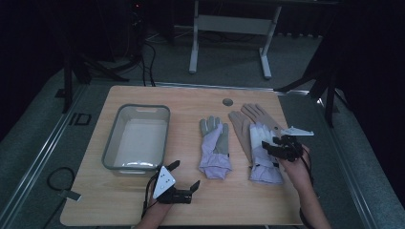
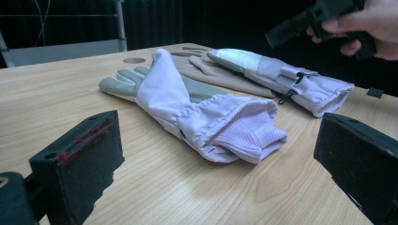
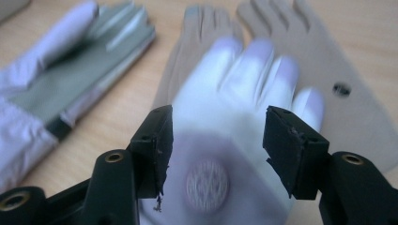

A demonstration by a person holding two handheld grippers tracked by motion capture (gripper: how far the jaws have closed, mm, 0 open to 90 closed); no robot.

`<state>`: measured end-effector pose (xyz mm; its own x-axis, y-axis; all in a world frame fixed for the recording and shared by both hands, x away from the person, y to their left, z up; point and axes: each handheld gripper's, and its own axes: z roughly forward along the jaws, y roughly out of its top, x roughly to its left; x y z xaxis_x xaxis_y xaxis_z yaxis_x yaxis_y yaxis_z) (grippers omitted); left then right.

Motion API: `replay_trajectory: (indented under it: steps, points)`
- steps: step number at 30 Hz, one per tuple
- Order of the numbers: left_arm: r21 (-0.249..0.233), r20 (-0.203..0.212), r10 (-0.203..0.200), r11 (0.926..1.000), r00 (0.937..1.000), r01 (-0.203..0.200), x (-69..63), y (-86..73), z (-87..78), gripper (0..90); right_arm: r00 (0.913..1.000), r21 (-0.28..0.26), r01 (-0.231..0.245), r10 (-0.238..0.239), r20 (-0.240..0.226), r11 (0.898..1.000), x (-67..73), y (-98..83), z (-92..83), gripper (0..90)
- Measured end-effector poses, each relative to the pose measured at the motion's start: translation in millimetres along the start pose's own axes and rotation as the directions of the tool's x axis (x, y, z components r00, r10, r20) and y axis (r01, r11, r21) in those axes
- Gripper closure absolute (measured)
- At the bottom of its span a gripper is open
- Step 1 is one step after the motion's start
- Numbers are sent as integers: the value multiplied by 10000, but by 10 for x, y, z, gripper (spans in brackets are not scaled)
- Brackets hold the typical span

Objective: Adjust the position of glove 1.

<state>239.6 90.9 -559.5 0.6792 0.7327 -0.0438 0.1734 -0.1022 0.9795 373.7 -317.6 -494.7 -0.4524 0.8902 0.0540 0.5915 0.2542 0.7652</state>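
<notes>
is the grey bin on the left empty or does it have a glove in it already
Empty. In the high view the grey bin shows only its bare pale bottom, and the gloves all lie out on the table, to its right.

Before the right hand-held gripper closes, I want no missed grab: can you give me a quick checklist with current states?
1. Right hand-held gripper jaws open: ok.
2. White glove lies beneath those jaws: ok.
3. Pads touching the glove: cannot tell, picture blurred.
4. Tan gloves partly under the white glove, could be dragged along: not ok.
5. Left hand-held gripper open, apart from the grey-palmed glove: ok.
6. Bin empty: ok.
</notes>
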Motion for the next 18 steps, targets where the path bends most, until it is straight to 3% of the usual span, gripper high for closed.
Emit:
replay_trajectory:
  steps: [6,12,15,16,17,18]
  points:
    - [8,-17,-34,10000,10000,34,1,0,1,17,9998,434,1,7,-192,9991,-26,-240,67,430]
    - [20,-19,-24,10000,10000,24,1,0,1,17,9999,673,-67,76,-118,9977,-59,-346,145,443]
    - [26,-27,-17,10000,10000,17,0,1,1,17,9998,665,-20,33,-205,9978,-53,-392,165,523]
    - [37,-30,5,10000,10000,-5,-2,1,1,17,9995,546,30,-13,-305,9985,-28,-419,166,597]
    - [37,-30,5,10000,10000,-5,-2,1,1,17,9995,546,30,-13,-305,9985,-28,-419,166,597]
    - [43,-36,9,10000,10000,-9,-3,1,2,17,9995,433,294,-288,-154,9986,11,-435,161,618]
